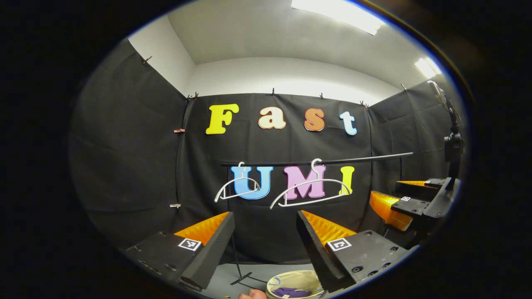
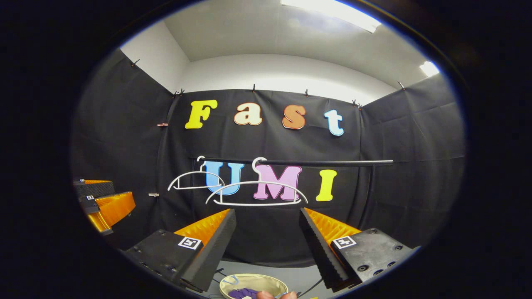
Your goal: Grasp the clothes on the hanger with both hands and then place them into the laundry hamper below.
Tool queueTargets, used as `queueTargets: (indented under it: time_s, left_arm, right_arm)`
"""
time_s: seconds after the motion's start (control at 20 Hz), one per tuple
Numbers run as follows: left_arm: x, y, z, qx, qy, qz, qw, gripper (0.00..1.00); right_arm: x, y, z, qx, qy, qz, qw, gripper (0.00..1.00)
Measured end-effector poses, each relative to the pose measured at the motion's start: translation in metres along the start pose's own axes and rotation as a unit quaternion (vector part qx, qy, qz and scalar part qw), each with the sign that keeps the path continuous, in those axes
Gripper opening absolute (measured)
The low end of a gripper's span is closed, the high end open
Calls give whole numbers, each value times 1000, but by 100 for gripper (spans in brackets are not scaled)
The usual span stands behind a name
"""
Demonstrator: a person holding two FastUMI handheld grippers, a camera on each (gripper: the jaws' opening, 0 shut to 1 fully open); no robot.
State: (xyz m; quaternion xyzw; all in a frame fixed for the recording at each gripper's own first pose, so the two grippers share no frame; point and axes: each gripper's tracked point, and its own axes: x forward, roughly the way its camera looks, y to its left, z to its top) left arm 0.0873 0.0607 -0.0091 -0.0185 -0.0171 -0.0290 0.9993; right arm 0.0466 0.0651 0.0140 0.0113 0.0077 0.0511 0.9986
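Two bare hangers (image 1: 305, 189); purple clothes (image 1: 291, 292) in the hamper (image 1: 276, 281).

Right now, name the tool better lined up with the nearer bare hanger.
Right, probably: the nearer hanger hangs almost centred over the open right tool, but sits off to one side of the left tool.

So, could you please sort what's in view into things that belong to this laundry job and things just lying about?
Job:
- laundry hamper
- purple clothes inside it
- two bare white hangers on the black rail
- left tongs, open
- right tongs, open

Lying about:
- camera stand at the booth's side
- clips on the black cloth
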Motion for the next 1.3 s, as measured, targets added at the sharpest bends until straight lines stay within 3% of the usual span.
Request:
queueTargets:
  time_s: [0.55,0.6,1.3]
  left_arm:
    - [-1,-21,10,6,-6,-10,1000,94]
    - [-3,-20,11,8,-8,-9,1000,91]
    - [-17,-11,8,25,-7,30,999,95]
  right_arm:
    - [-6,-11,4,-5,-7,-8,1000,99]
    - [-6,-10,4,-4,-8,-6,1000,99]
    - [-19,-15,0,4,-6,-18,1000,99]
